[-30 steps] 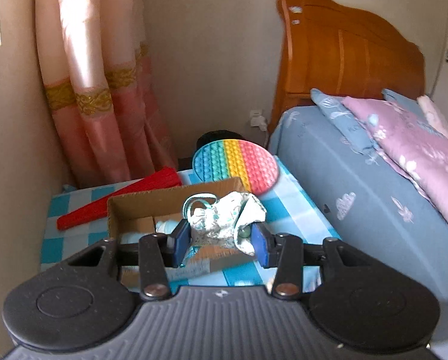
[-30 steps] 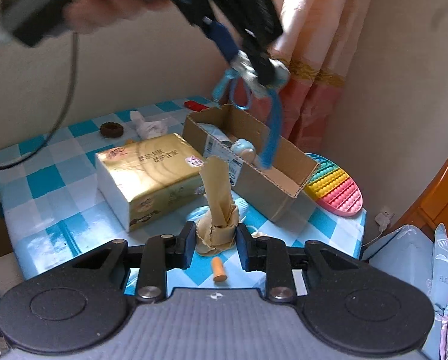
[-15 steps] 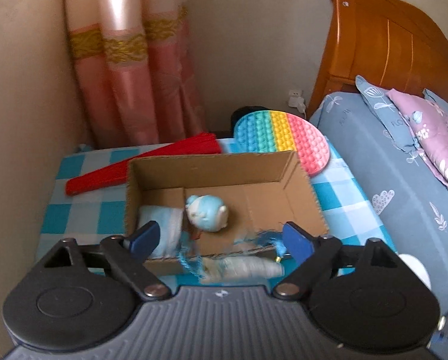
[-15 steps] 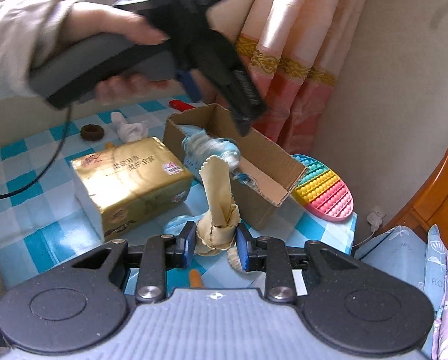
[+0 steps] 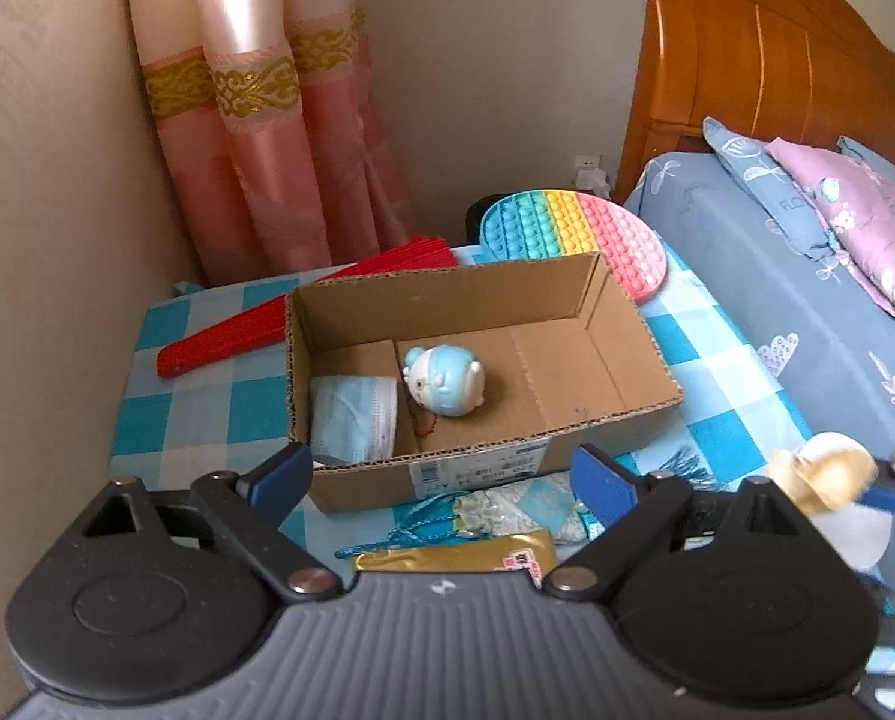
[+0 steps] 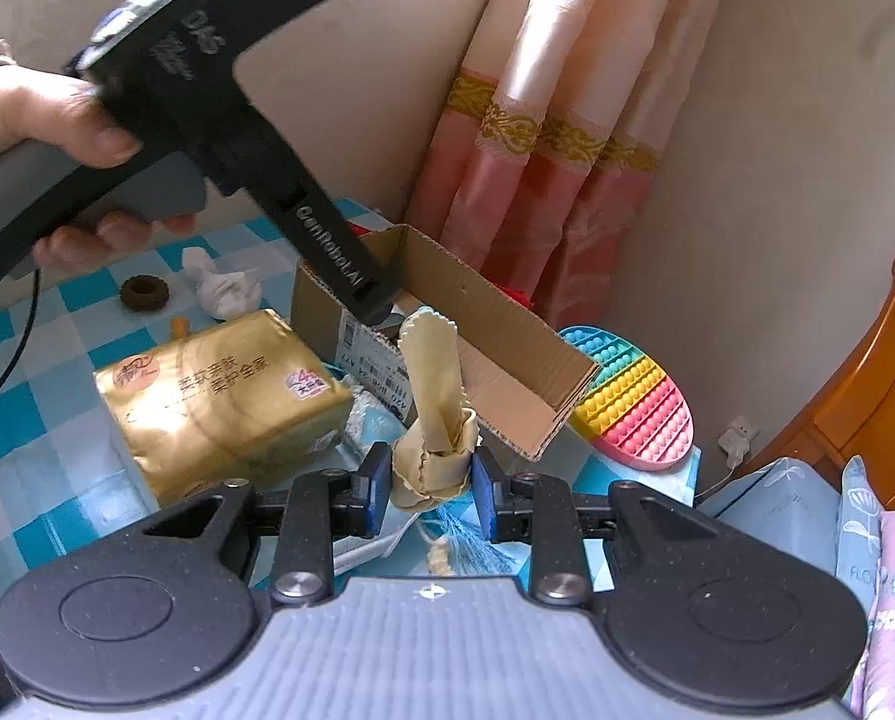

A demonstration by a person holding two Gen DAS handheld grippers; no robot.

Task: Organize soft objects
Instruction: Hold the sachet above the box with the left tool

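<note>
While the right gripper [image 6: 426, 489] pinches a yellow cloth [image 6: 434, 414] whose long end stands upright, the left gripper [image 5: 441, 480] spreads wide and empty above a patterned pouch [image 5: 519, 513] lying crosswise outside the cardboard box [image 5: 627, 408]. Beyond, the box's right half lies bare past a blue plush [image 5: 444, 379].

both wrist views look down, close, sharing the cardboard box [image 5: 483, 360] [image 6: 477, 354].
</note>
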